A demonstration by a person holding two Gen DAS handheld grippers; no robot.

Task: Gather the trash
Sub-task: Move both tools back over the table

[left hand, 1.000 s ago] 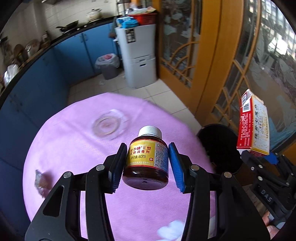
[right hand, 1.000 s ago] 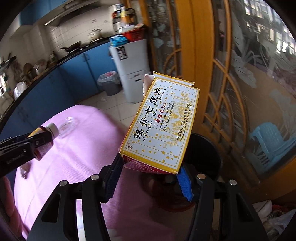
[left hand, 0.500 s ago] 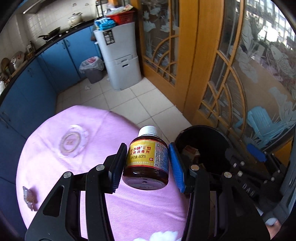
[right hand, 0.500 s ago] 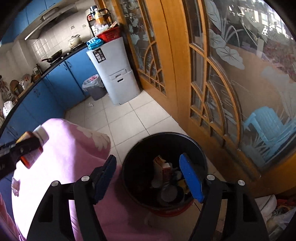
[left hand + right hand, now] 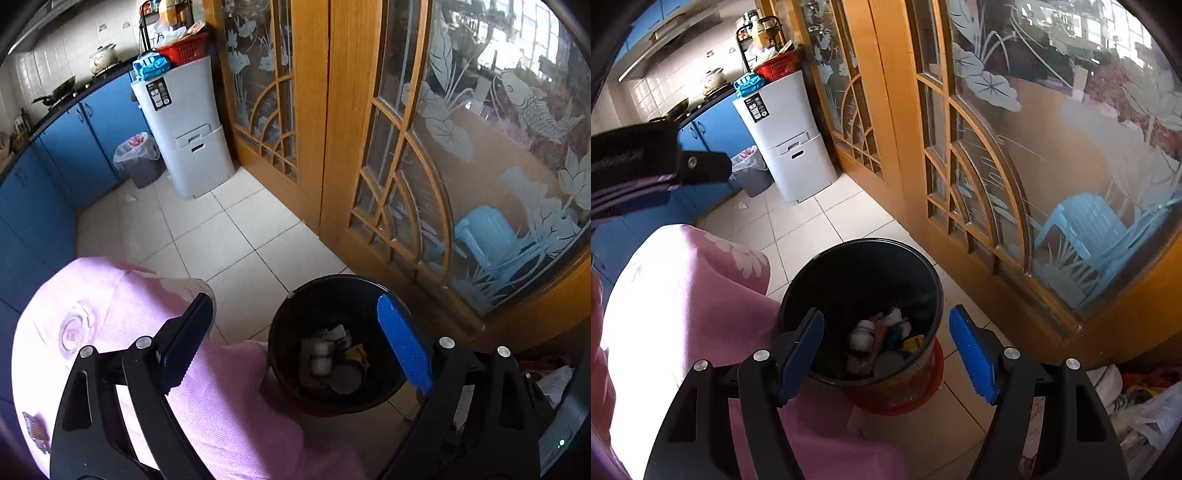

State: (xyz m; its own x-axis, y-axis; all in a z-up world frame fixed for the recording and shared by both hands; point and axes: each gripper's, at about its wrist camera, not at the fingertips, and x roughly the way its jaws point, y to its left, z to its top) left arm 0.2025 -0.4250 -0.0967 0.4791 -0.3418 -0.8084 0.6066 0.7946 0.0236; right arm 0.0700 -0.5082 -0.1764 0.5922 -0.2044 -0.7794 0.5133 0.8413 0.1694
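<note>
Black jaws of the left gripper point(image 5: 297, 345) have just sprung wide and hold nothing; the brown bottle they carried a moment ago now lies in the black bin point(image 5: 291, 384) below, among other trash. From the right wrist, the right gripper point(image 5: 886, 354) also stands open and empty over the bin point(image 5: 923, 273), its carton already dropped. A wrapper point(image 5: 35, 430) remains on the pink tablecloth point(image 5: 229, 398).

Both wrist views look steeply down from above the table point(image 5: 240, 406) edge, each along its own hand-held gripper's fingers, toward the tiled floor. Both share the black bin point(image 5: 295, 391) point(image 5: 923, 273) close below, the wooden glass doors point(image 5: 314, 147) point(image 5: 886, 129) and the blue kitchen cabinets point(image 5: 74, 155) beyond.
</note>
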